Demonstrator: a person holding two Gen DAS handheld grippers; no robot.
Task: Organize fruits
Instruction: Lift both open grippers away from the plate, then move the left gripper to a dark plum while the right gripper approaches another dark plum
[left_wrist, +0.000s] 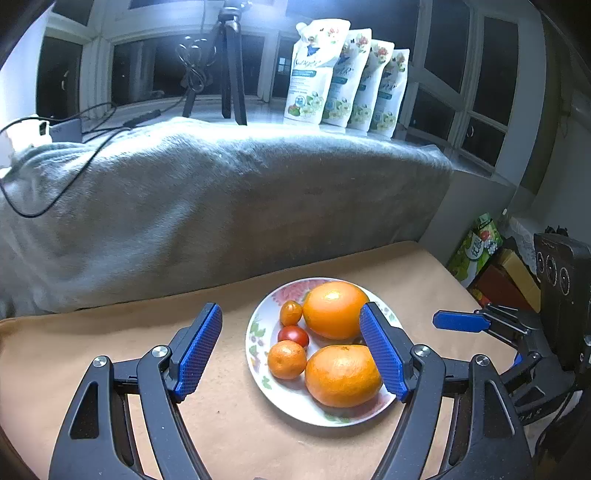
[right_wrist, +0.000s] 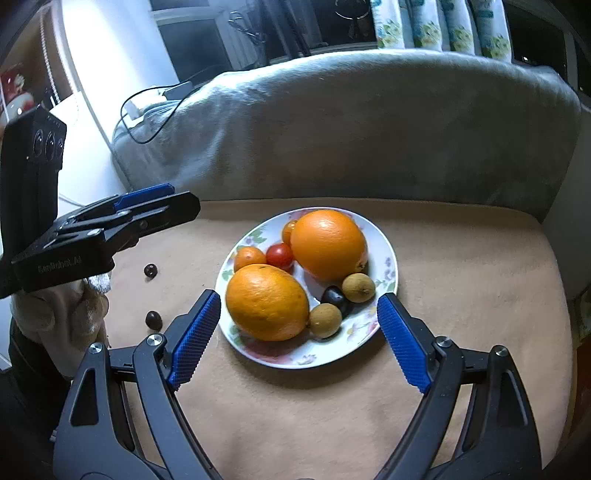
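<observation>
A flowered white plate (left_wrist: 255, 332) (right_wrist: 386, 254) sits on the tan cloth. It holds two large oranges (right_wrist: 327, 243) (right_wrist: 266, 302), a small tangerine (right_wrist: 249, 258), a red cherry tomato (right_wrist: 279, 255), a small orange fruit (right_wrist: 288, 230), two brown longans (right_wrist: 358, 287) (right_wrist: 325, 320) and a dark fruit (right_wrist: 334, 297). Two more dark fruits (right_wrist: 150, 270) (right_wrist: 153, 319) lie loose on the cloth, left of the plate. My left gripper (left_wrist: 291, 310) hovers open over the plate's left half, holding nothing. My right gripper (right_wrist: 299, 297) is open above the plate's near side, also holding nothing.
A grey blanket-covered backrest (left_wrist: 221, 206) rises behind the cloth. On the ledge beyond stand several refill pouches (left_wrist: 347, 81) and a tripod (left_wrist: 231, 66) with cables. Boxes (left_wrist: 476, 254) sit off the cloth's right edge. A gloved hand (right_wrist: 55, 314) holds the left gripper.
</observation>
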